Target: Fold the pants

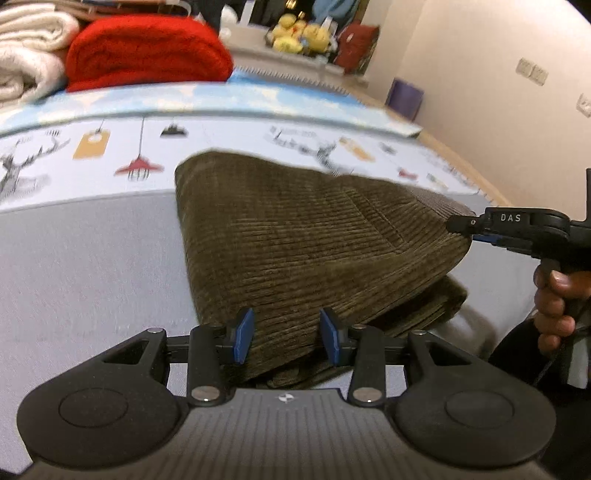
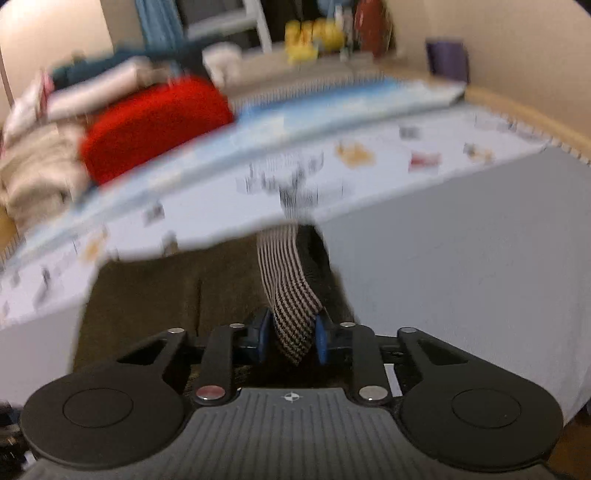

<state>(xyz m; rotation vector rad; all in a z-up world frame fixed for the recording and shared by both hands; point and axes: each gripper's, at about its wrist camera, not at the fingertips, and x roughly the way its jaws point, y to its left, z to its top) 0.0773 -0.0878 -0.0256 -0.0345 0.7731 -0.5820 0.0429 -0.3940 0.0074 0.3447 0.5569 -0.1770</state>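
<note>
**Pants half-folded on the mat, both grippers at the cloth**

Writing: only readable text is "DAS", white caps on the black body of the right gripper (image 1: 466, 228), seen from the left wrist cam. A small round crosshair mark sits on the grey ribbed housing of each gripper; no words w/ it. The mat (image 1: 258, 136) has printed pics (antlered deer, hanging lamps, an orange tag) but any lettering there is too blurred to read.

Pants (image 1: 295, 236): olive-brown corduroy, fine ribs running across, a stitched seam or pocket outline visible on the upper layer. Folded over, at least two layers, w/ a lower layer poking out at the right edge. They lie on the grey part of the mat, far end reaching the printed strip. Right wrist cam shows a striped black-and-white lining (image 2: 286, 295) turned out at one corner.

Left gripper (image 1: 287, 335): blue pads stand apart, corduroy edge lies between them; can't tell if the pads press it, so grip unclear.

Right gripper (image 2: 291, 338): pads closed in on the striped lining, cloth pinched between them; in the left cam its tip sits at the pants' right corner, which is raised off the mat. A hand (image 1: 554, 306) wraps its handle.

Behind the mat: a red blanket (image 1: 147, 51), cream blanket (image 1: 26, 51), yellow plush toys (image 1: 299, 35), purple bin (image 1: 404, 98). Right cam heavily motion-blurred.
</note>
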